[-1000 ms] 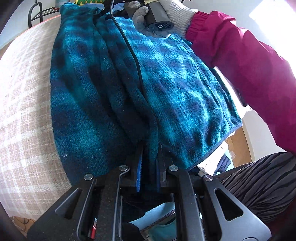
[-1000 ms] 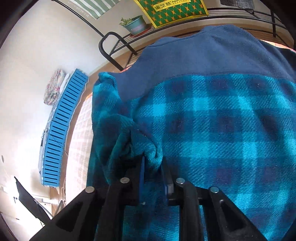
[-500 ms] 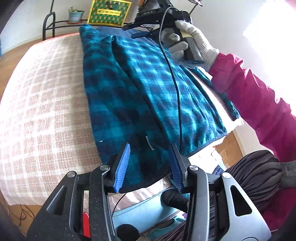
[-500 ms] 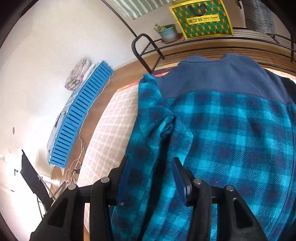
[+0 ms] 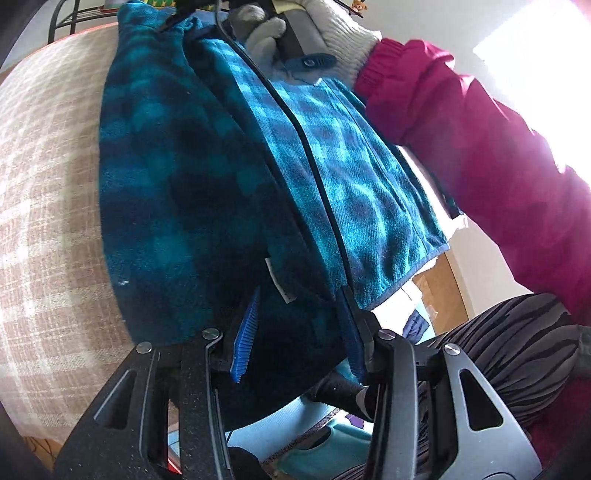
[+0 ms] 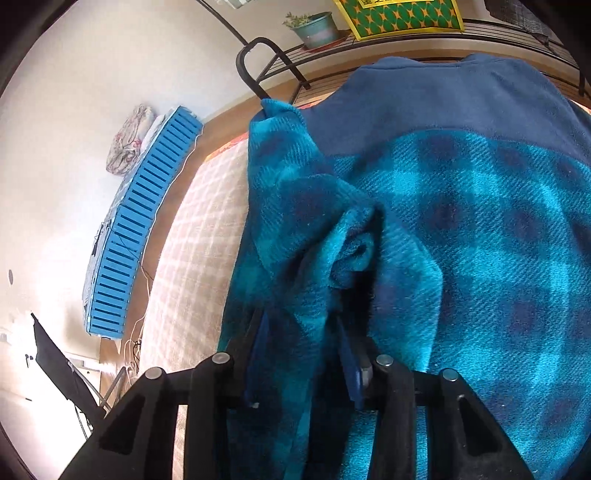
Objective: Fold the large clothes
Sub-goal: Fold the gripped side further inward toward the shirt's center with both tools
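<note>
A teal and navy plaid fleece jacket (image 5: 207, 177) lies along a bed with a beige checked cover (image 5: 44, 192), one side folded over the middle. My left gripper (image 5: 299, 325) is open, its jaws either side of the hem fold at the bed's near edge. My right gripper (image 6: 303, 332) is open too, jaws around a bunched fold of the jacket (image 6: 480, 221) near the navy shoulder yoke (image 6: 424, 103). The right hand in a white glove (image 5: 332, 29) shows at the far end in the left wrist view.
A black cable (image 5: 314, 173) runs along the jacket. My magenta sleeve (image 5: 480, 158) and striped trousers (image 5: 517, 350) are at the right. A black metal rack (image 6: 280, 66) with a plant pot (image 6: 317, 27) stands behind the bed. A blue slatted panel (image 6: 136, 229) leans against the left wall.
Both grippers let go of the jacket a second ago and drew back. They have now moved in close again, open, with folds of fleece between their jaws.
</note>
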